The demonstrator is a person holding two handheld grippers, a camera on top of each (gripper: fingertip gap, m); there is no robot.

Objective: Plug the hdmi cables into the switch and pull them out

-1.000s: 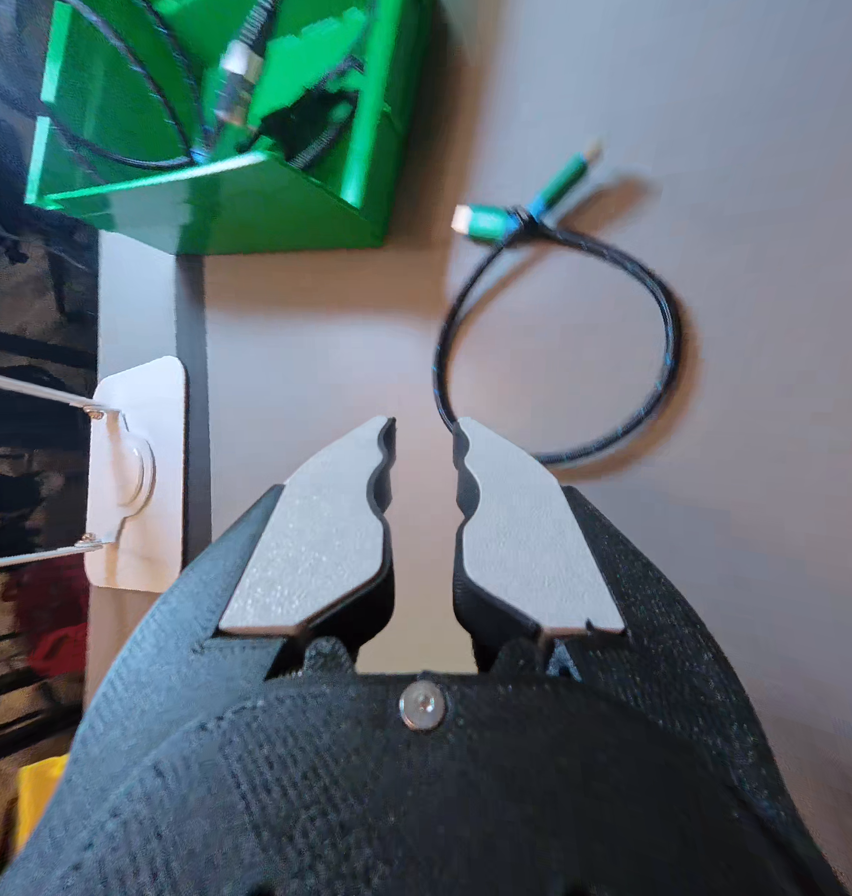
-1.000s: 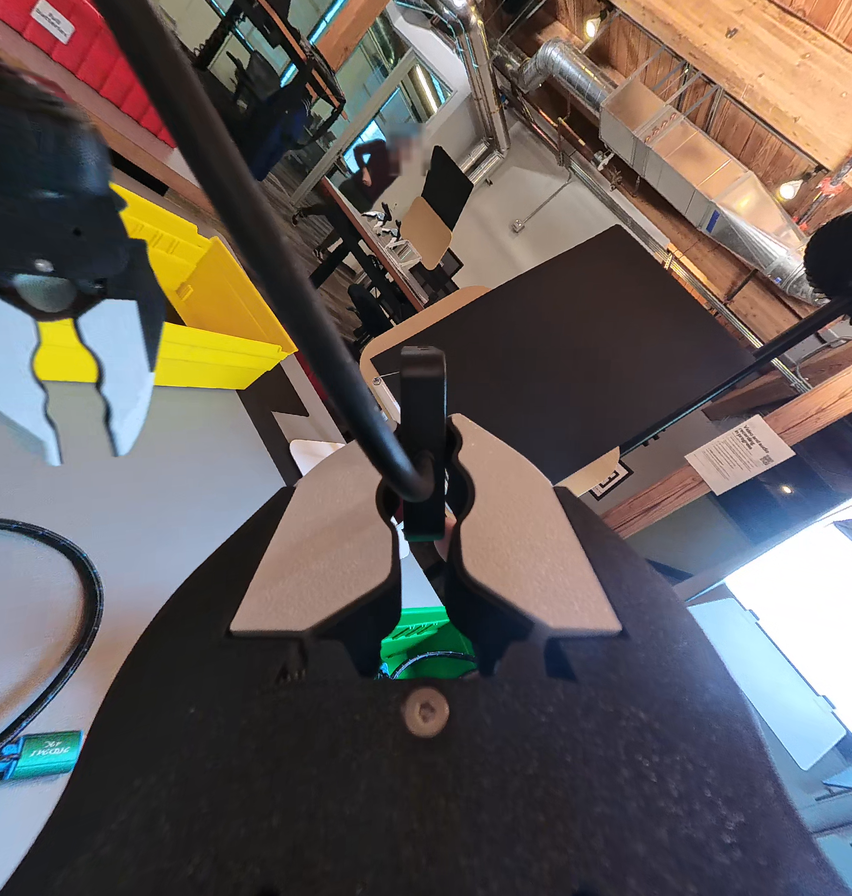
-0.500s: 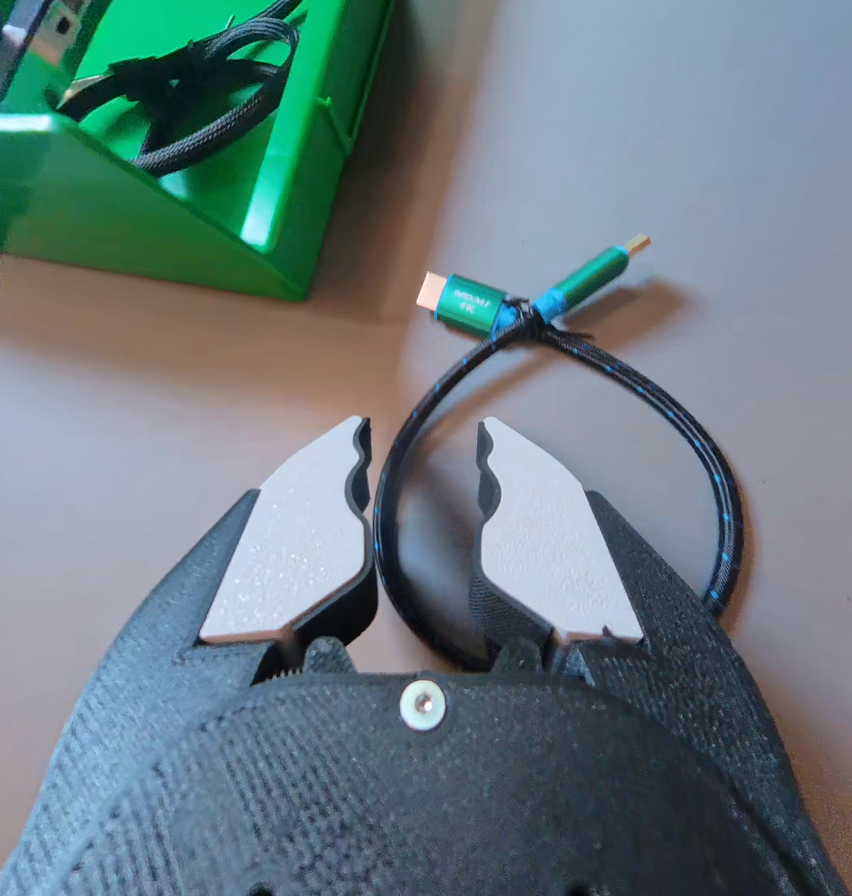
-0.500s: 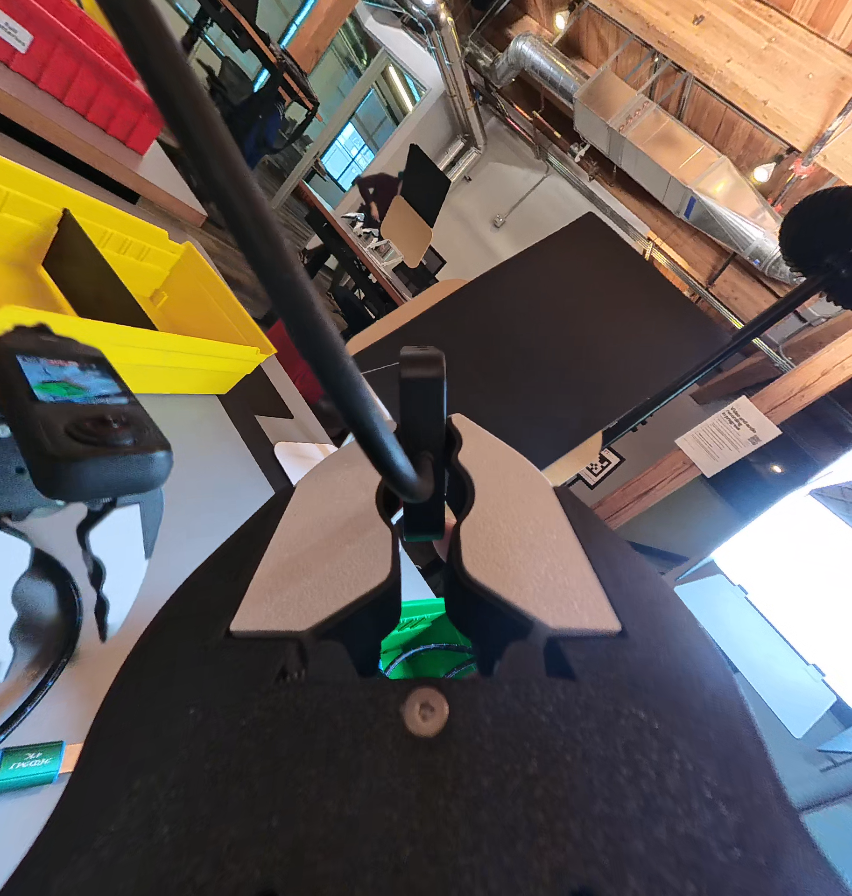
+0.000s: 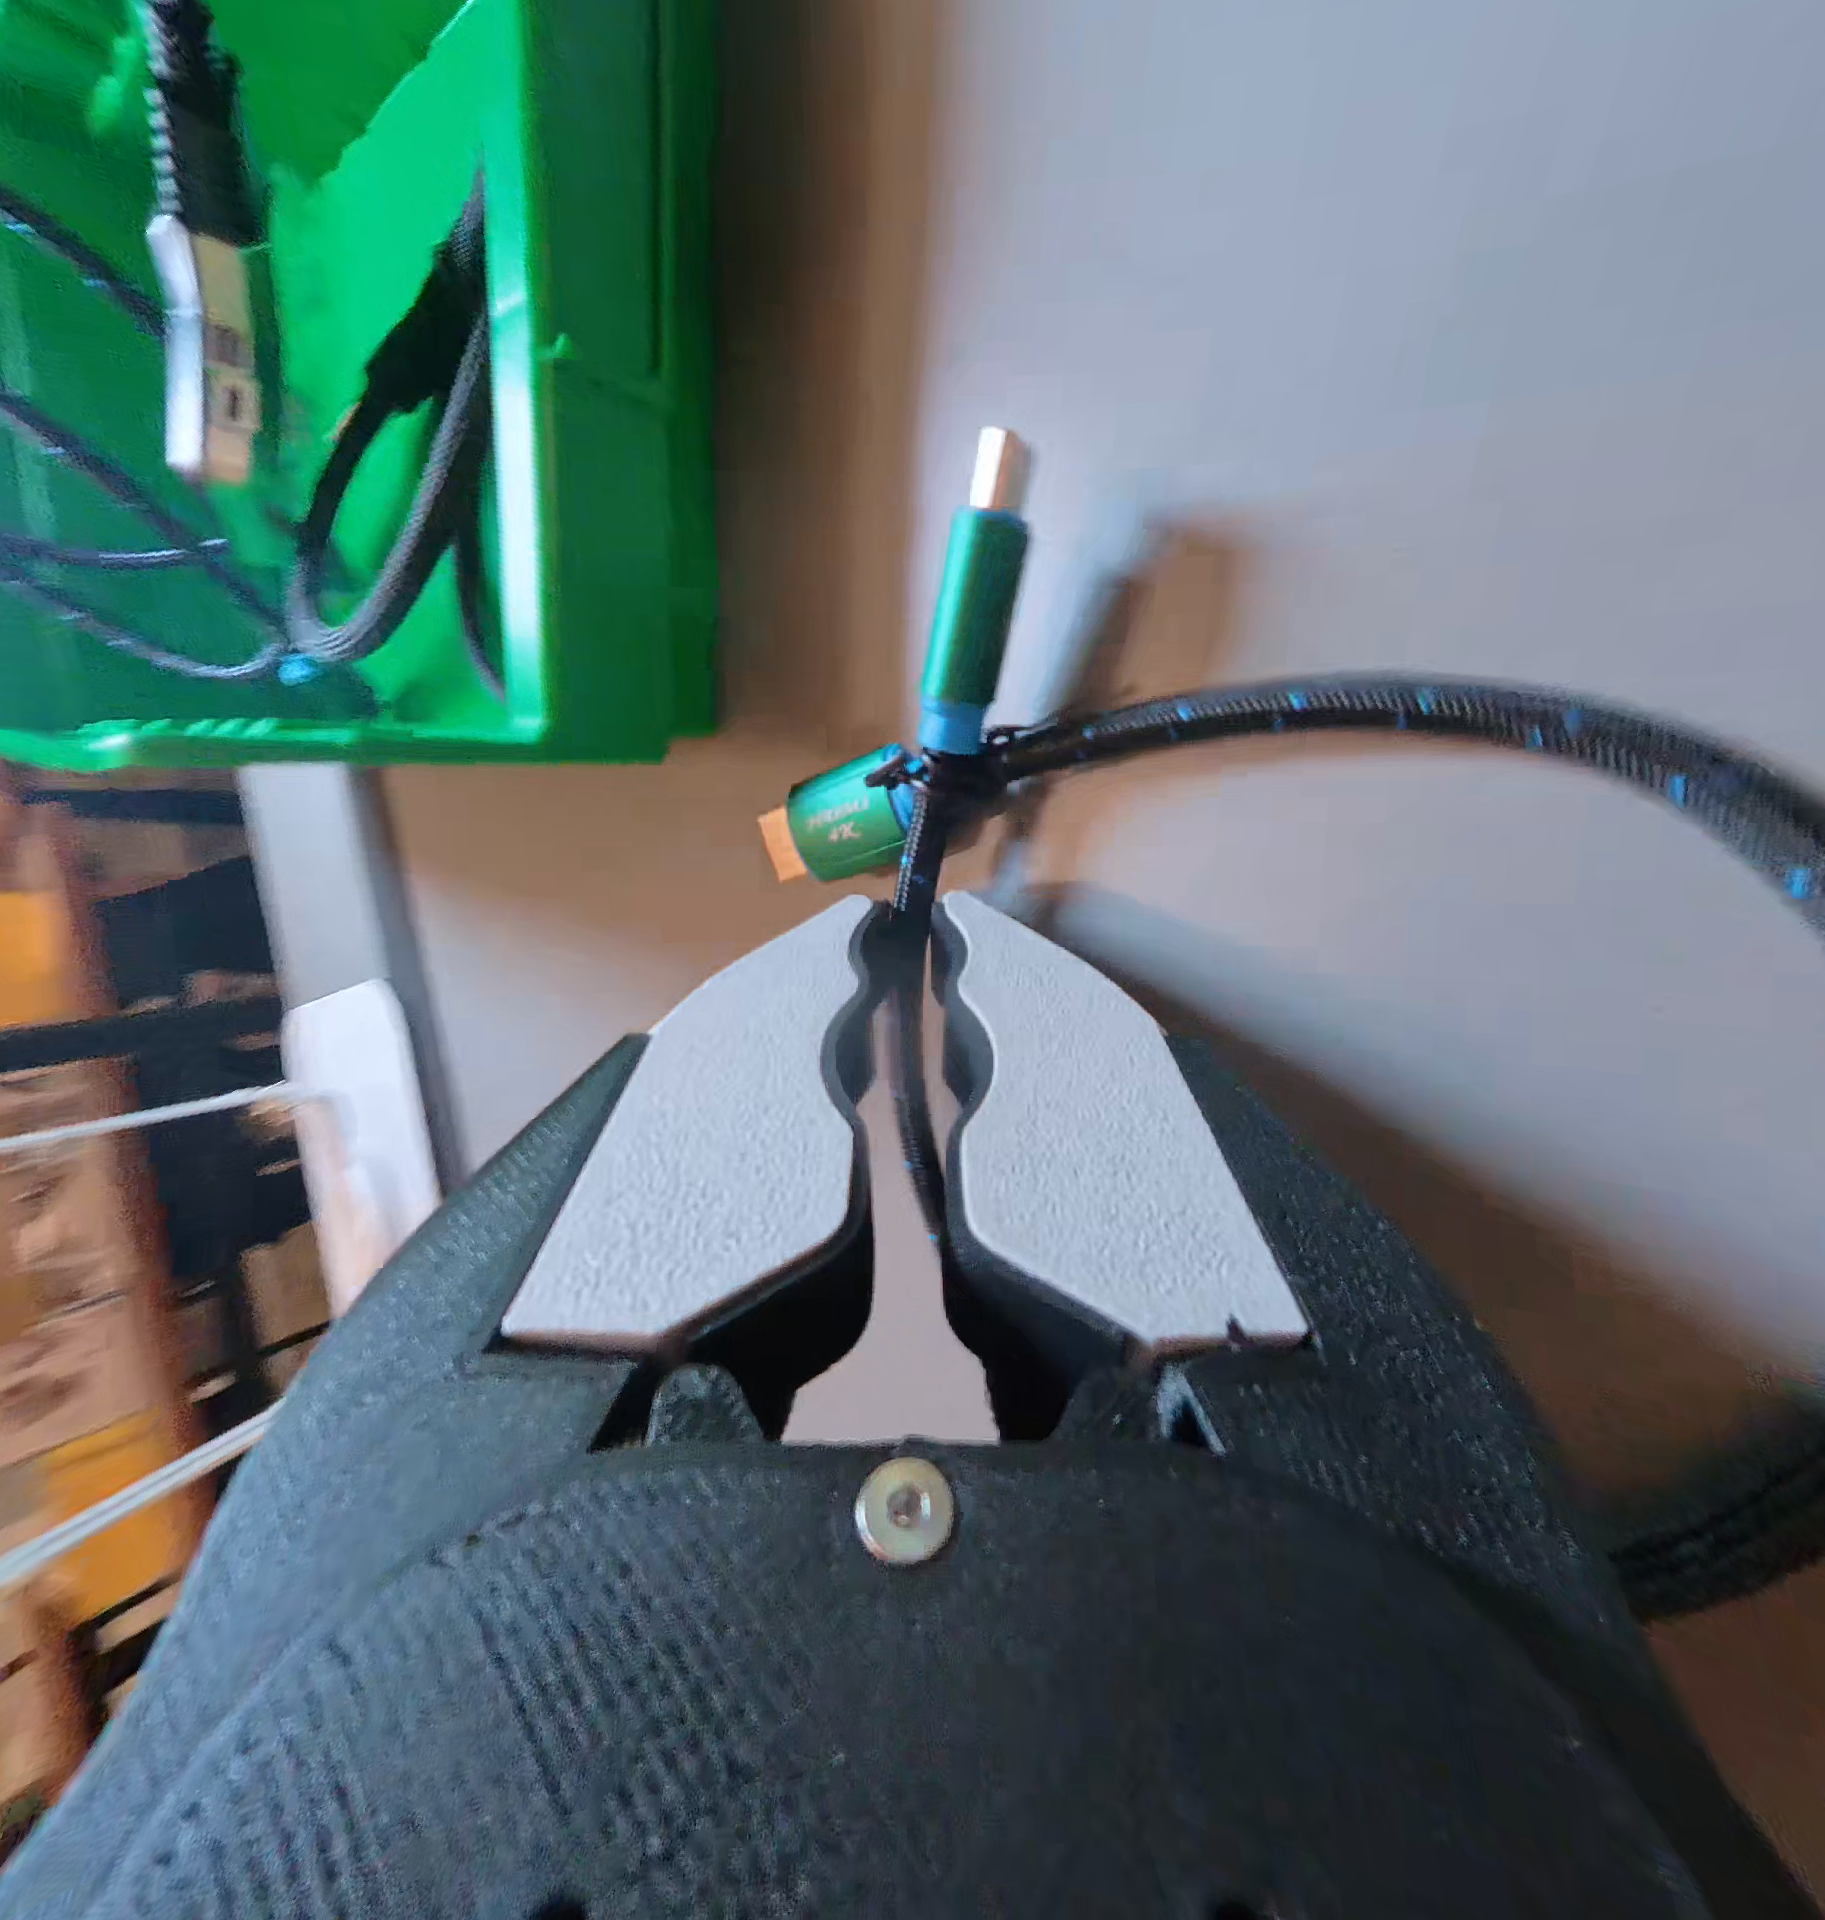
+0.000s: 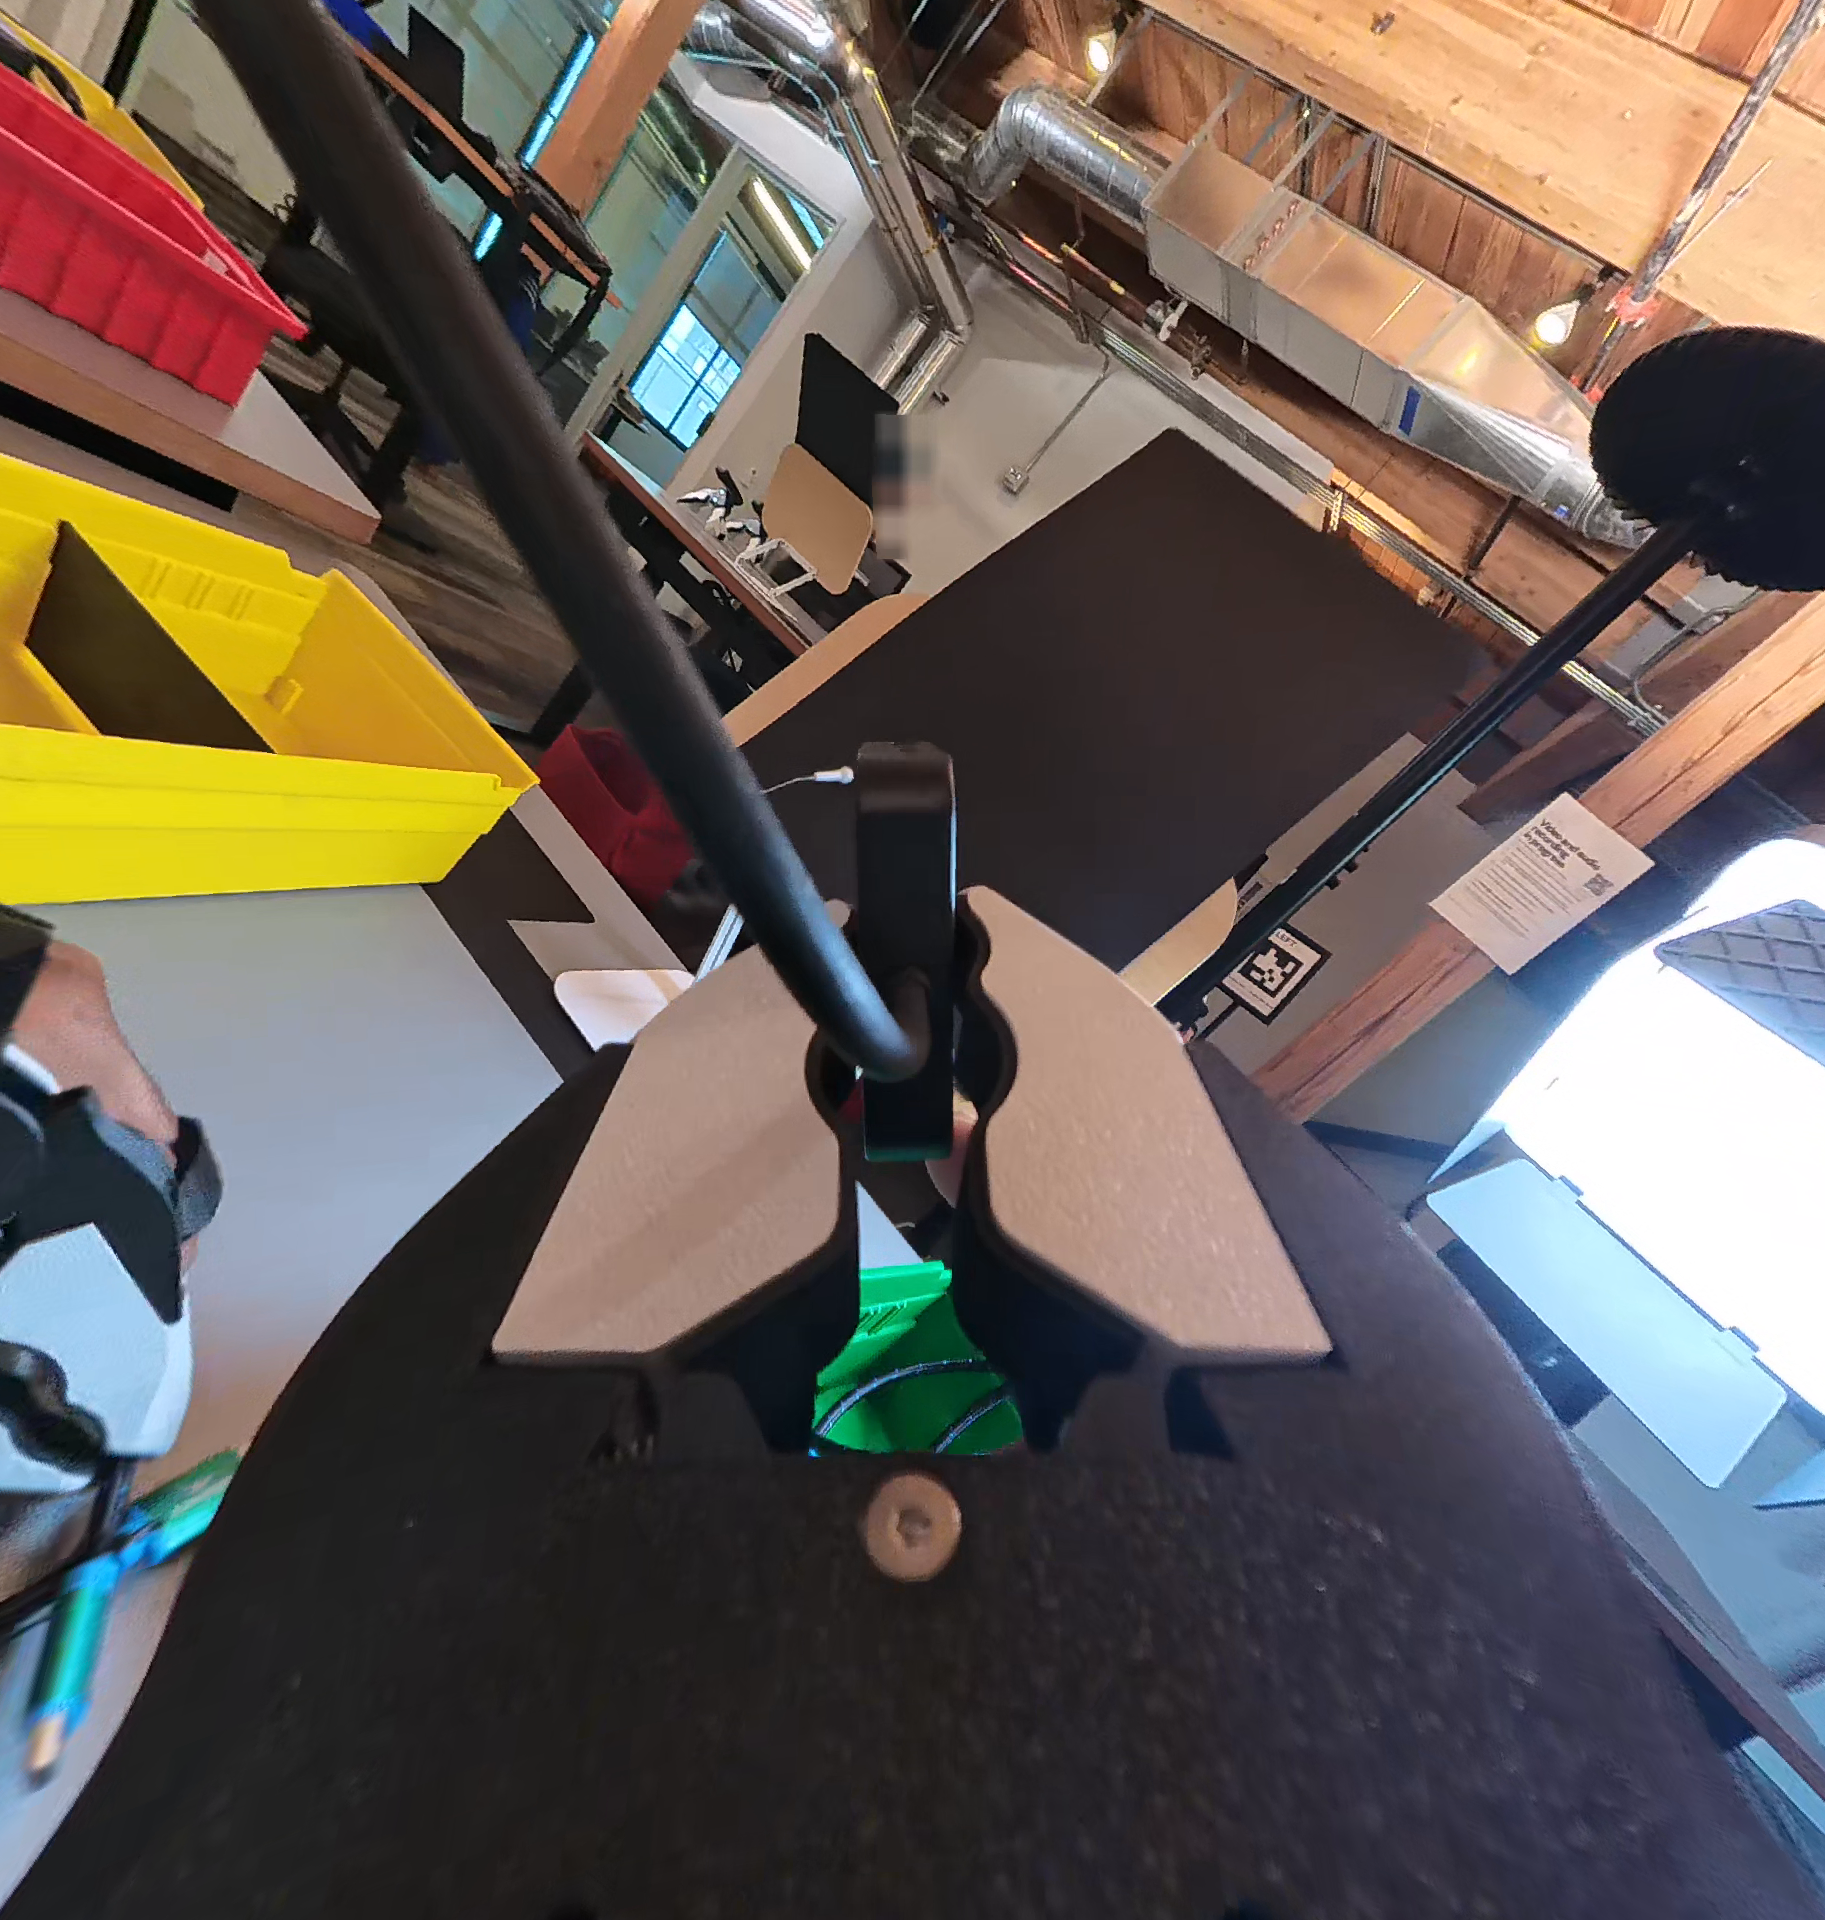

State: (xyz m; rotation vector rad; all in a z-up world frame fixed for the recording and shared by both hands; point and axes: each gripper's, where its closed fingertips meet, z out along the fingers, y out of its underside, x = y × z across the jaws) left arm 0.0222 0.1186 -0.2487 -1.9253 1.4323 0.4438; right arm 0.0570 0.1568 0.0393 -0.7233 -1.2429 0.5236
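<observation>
— How did the cable (image 5: 1573, 727) look?
— Black braid flecked with blue, looped, lifted off the grey table (image 5: 1407, 312) beside the green bin (image 5: 596, 416). Its two green plugs were tied together.
— Pointing where?
— One plug (image 5: 975, 613) straight away, the other plug (image 5: 835, 826) leftward.
— The grippers?
— The left gripper (image 5: 908, 925) pinched the braid; the right gripper (image 6: 903, 1039) clamped a flat black switch (image 6: 903, 831), edge upright.

braided cable (image 5: 1510, 717) loop cut off right, bin (image 5: 596, 416) blurred — cropped

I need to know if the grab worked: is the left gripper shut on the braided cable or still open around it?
Shut on it. The left gripper pinches the braided cable just below its green plugs.
</observation>
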